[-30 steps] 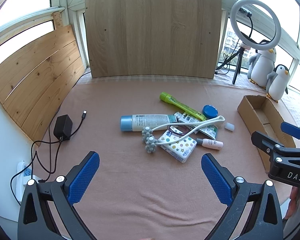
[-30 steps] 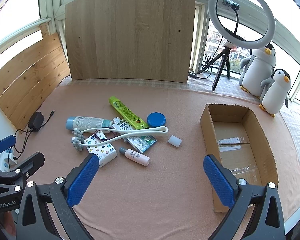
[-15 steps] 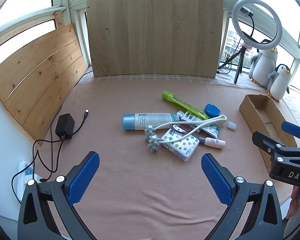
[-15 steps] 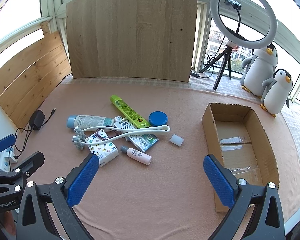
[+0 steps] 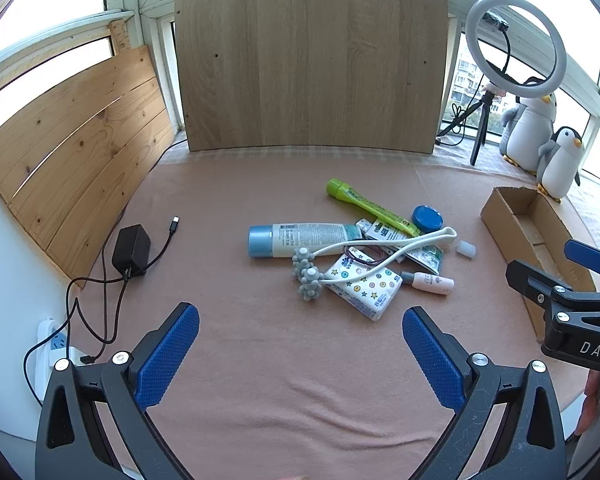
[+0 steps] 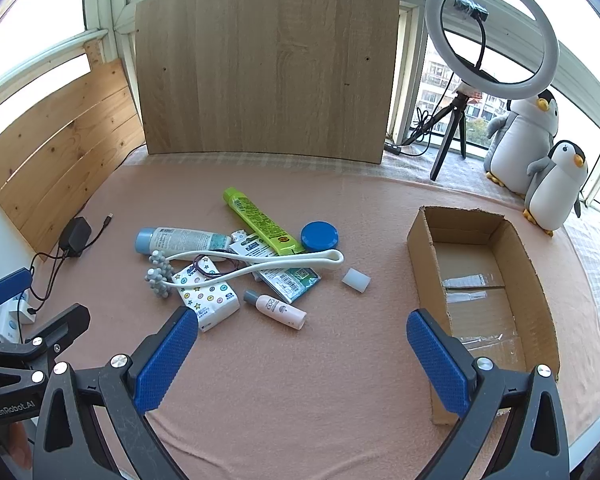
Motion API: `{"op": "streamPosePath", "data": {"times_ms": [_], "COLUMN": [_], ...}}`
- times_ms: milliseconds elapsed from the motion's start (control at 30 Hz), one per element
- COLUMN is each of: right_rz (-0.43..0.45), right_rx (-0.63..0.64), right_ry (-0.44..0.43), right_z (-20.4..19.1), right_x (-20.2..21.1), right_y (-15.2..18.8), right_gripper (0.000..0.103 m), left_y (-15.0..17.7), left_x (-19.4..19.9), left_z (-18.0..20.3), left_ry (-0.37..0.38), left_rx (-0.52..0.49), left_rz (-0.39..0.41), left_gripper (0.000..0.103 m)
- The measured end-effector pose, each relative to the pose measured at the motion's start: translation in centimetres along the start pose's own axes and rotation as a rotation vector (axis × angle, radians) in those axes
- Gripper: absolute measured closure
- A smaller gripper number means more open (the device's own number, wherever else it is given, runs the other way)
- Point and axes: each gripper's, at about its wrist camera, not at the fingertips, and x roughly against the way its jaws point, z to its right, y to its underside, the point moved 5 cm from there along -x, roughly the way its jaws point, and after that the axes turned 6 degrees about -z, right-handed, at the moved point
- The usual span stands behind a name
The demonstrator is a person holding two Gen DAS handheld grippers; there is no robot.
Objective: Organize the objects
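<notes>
On the pink cloth-covered table (image 6: 300, 380), the largest task item is the cardboard box (image 6: 540, 292) at the right, open-topped and empty, presumably the place meant for the loose things. Left of it, near the table's middle, lies a heap: a white tube with a blue cap (image 6: 180, 240), a long green tube (image 6: 260, 220), a white forked massager (image 6: 260, 262) draped over a patterned tissue pack (image 6: 208, 296), then a blue round lid (image 6: 319, 235), a small pink bottle (image 6: 278, 309) and a white cap (image 6: 356, 280) lying apart. Both the left gripper (image 5: 300, 352) and the right gripper (image 6: 302, 354) hover near, fingers spread wide, holding nothing, likely poised for a first pick.
</notes>
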Motion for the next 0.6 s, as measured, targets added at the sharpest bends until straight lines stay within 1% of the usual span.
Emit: {"op": "streamPosePath", "data": {"times_ms": [600], "right_rz": [-0.01], "right_rx": [0.005], "right_ry": [-0.001], "right_z": [-0.15], "right_x": [-0.56], "right_y": [-0.28], "right_gripper": [0.0], "left_y": [-0.18], "left_x": [-0.36], "left_z": [-0.15], "left_ry": [-0.005], "left_rx": [0.0], "left_rz": [-0.008], "left_gripper": [0.0]}}
